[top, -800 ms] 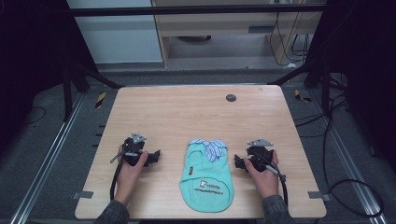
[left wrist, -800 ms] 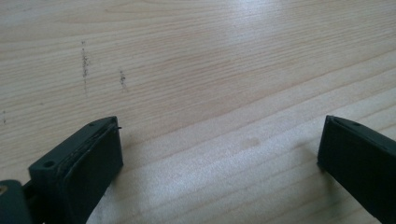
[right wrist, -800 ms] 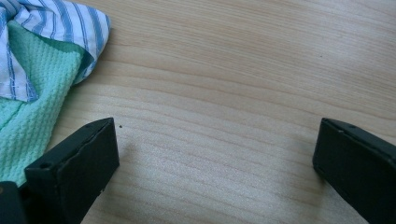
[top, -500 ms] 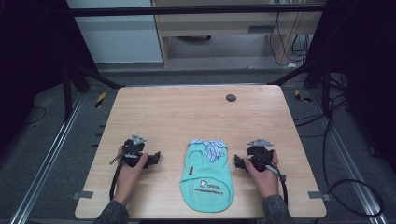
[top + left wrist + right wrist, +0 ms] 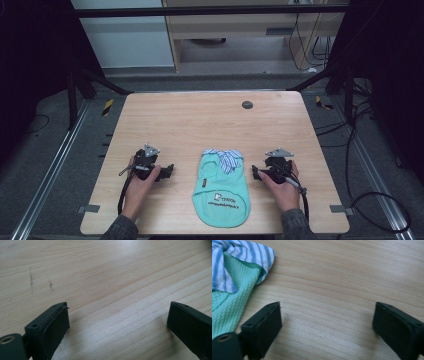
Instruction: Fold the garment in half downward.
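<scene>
A: What is lying on the wooden table [image 5: 200, 120]?

B: A tiny mint-green shirt [image 5: 221, 192], maybe for a pet. It lies flat near the table's front edge, in the middle. The cloth looks bumpy, like a waffle. It has a striped blue and white collar [image 5: 226, 158] at the far end and a small picture with words on the back (too small to read).

A: Where are the grippers?

B: One on each side of the shirt. The left gripper [image 5: 168, 171] rests on the table to the shirt's left, a bit apart from it. The right gripper [image 5: 254, 172] sits just beside the shirt's right edge. A hand holds each one.

A: Are they pinching anything?

B: No. In each gripper view the two flat black jaws stand far apart, with only bare wood grain between them.

A: Anything else?

B: A small dark round disc [image 5: 247, 104] lies beyond the shirt, near the table's far edge.
</scene>
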Available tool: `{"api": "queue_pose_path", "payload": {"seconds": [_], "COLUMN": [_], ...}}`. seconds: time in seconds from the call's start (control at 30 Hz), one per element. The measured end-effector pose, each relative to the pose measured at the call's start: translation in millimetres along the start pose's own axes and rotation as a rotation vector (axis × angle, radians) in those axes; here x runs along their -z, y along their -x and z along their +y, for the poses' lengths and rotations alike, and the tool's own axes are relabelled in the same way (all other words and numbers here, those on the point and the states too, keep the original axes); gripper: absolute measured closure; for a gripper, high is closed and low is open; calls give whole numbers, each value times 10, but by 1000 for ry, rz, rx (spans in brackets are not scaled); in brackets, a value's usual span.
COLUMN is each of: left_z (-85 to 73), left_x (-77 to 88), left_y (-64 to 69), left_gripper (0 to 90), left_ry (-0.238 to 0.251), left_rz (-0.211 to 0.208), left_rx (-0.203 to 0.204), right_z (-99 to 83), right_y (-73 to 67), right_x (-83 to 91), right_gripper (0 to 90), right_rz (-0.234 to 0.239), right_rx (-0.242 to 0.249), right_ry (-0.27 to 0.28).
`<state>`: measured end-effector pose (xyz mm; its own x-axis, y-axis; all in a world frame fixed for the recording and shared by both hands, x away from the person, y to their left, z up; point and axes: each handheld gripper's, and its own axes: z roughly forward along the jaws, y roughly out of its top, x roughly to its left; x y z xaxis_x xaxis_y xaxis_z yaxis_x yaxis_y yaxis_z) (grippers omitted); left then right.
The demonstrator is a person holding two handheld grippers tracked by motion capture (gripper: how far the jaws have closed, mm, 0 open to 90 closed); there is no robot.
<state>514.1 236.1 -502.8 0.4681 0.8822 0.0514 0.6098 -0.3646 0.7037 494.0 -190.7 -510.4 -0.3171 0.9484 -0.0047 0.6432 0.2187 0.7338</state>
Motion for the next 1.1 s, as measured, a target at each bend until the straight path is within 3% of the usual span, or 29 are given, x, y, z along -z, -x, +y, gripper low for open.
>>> {"api": "queue_pose_path", "payload": {"seconds": [0.07, 0.2, 0.37, 0.47, 0.53, 0.67, 0.87, 1.0, 1.1], "left_z": [17, 68, 141, 297, 347, 638, 893, 1050, 1077], "left_x": [25, 75, 85, 53, 32, -146, -258, -368, -409], "left_y": [32, 107, 211, 331, 358, 429, 518, 646, 683], "left_gripper": [38, 62, 98, 140, 157, 243, 382, 469, 534], "left_ry": [15, 31, 48, 52, 58, 42, 43, 24, 25], "left_rz": [-11, -28, -82, -156, -167, -227, -252, -230, -234], "left_rx": [-21, -56, -49, -61, -61, -72, -112, -167, -161], "right_z": [13, 53, 138, 205, 243, 413, 586, 669, 676], "right_y": [-2, -37, -110, -138, -144, -157, -201, -222, -235], "right_x": [13, 46, 92, 91, 85, 5, -101, -180, -232], "right_gripper": [233, 322, 424, 525, 572, 697, 769, 835, 857], "right_rz": [10, 24, 56, 90, 94, 134, 181, 218, 222], "right_rx": [12, 35, 65, 91, 104, 138, 191, 203, 208], "right_ry": [10, 29, 41, 43, 45, 39, 24, 21, 5]}}
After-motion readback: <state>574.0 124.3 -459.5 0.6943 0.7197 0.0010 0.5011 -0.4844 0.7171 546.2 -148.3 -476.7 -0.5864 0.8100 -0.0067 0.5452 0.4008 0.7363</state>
